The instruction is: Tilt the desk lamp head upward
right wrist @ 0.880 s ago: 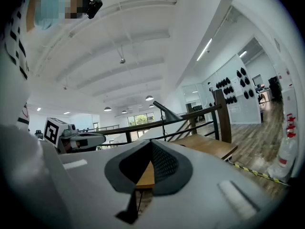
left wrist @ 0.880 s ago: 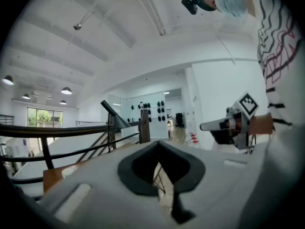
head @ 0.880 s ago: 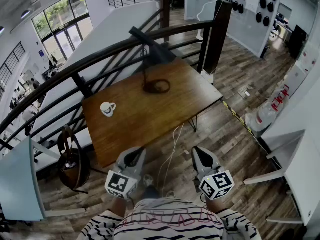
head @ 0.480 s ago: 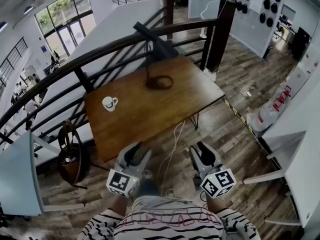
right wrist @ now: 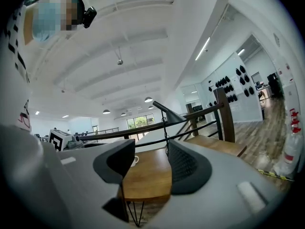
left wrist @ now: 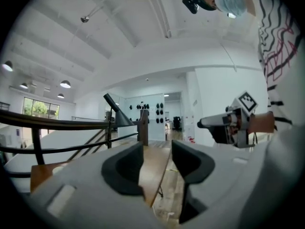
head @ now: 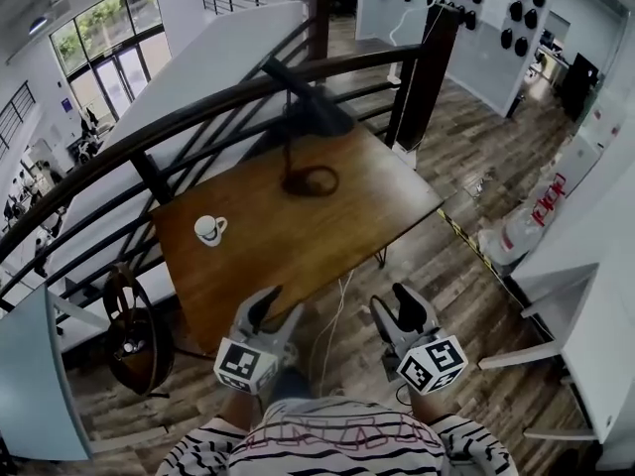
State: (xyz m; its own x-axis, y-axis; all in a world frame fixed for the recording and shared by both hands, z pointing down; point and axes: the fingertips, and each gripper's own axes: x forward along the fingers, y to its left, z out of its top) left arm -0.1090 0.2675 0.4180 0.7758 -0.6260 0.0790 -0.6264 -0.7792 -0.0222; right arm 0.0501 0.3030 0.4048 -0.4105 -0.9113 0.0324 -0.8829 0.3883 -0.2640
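Note:
The black desk lamp stands at the far side of the wooden table [head: 268, 256], with its ring base [head: 310, 179] on the top and its cone head [head: 310, 95] slanting down to the right from a thin stem. The lamp head [left wrist: 116, 114] shows far off in the left gripper view, and the same head [right wrist: 168, 112] in the right gripper view. My left gripper [head: 279, 304] and right gripper [head: 391, 301] hover side by side before the table's near edge, well short of the lamp. Both stand open with nothing between the jaws.
A white mug [head: 208, 229] sits on the table's left part. A black railing [head: 198, 107] runs close behind the table and lamp. A round dark bag on a chair [head: 134, 330] stands at the left, a white cable [head: 340, 300] hangs under the table, and white desks [head: 585, 296] stand at the right.
The head view has swung slightly, so table and lamp sit a little lower and to the left. Both grippers stay in front of the body, open and empty.

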